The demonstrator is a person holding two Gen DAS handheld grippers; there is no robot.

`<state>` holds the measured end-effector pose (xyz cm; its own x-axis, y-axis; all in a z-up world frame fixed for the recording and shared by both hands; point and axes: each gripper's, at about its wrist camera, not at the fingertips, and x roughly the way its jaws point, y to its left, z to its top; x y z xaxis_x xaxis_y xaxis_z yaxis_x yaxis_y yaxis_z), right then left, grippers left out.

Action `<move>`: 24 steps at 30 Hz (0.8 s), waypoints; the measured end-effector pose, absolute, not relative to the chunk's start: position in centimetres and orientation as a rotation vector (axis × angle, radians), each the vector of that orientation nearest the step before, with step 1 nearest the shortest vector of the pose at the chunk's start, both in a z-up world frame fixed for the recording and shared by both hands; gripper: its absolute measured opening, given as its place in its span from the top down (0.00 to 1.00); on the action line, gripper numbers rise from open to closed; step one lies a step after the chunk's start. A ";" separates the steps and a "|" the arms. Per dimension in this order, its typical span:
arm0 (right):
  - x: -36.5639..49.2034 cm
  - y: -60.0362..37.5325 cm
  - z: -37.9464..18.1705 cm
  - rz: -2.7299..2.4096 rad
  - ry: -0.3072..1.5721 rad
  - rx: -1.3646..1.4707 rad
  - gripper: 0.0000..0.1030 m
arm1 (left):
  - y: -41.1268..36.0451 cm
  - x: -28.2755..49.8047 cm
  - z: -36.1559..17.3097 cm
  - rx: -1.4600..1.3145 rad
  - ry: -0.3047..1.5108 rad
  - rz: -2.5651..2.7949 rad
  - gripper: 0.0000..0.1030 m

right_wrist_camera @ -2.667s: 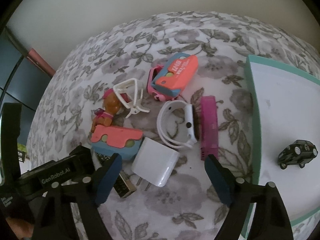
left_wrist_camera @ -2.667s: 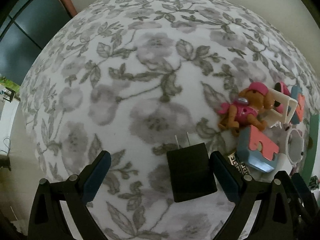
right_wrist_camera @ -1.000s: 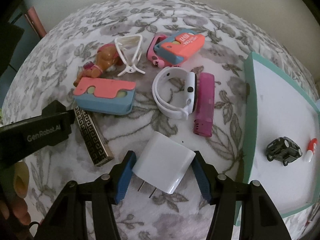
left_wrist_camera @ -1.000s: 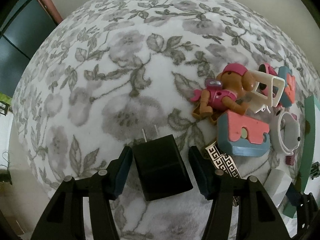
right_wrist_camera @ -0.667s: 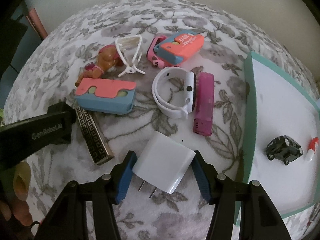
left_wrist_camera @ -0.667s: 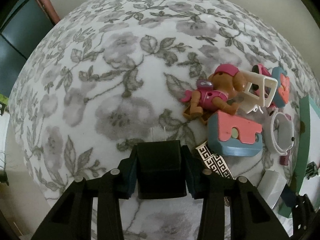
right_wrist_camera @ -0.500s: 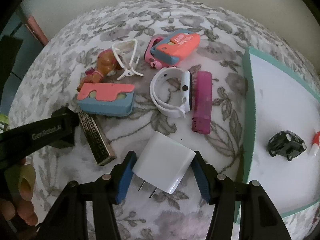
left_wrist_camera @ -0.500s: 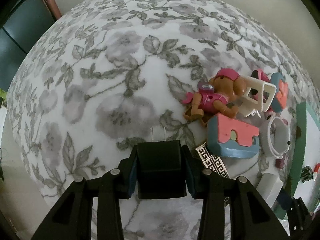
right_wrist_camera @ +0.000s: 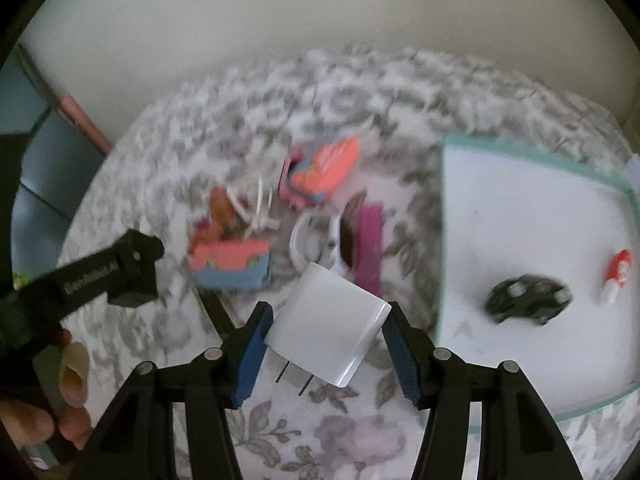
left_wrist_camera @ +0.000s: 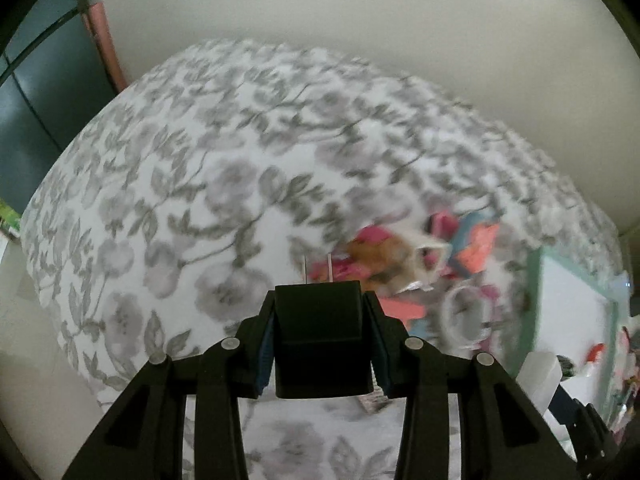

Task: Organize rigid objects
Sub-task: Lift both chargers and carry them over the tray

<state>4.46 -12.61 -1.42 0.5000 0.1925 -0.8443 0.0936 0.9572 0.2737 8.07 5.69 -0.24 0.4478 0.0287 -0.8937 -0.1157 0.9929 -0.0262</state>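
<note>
- Left gripper: clenched on the black charger, prongs pointing forward; charger appears lifted off the floral cloth, though blur makes the gap hard to judge
- Right gripper: closed against the white charger at its corners; prongs point back toward the camera; contact with the cloth cannot be told
- Tray, teal-rimmed: right of the clutter; holds a black toy car and a small red-and-white piece
- Clutter on cloth: white watch, magenta bar, pink-and-blue blocks; blurred
- Step in hand, by judgement: both chargers grasped, carry to tray pending; next move calls for a rightward transfer clearing the rim
</note>
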 end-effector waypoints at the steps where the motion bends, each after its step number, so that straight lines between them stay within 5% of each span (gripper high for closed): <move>1: 4.2 -13.4 -0.8 0.044 1.032 0.306 0.43 | 5.2 8.0 0.3 -0.088 1.096 0.073 0.59; 24: -0.7 -29.7 1.8 -0.359 0.984 0.340 0.42 | -15.0 5.2 2.1 0.139 1.118 -0.275 0.59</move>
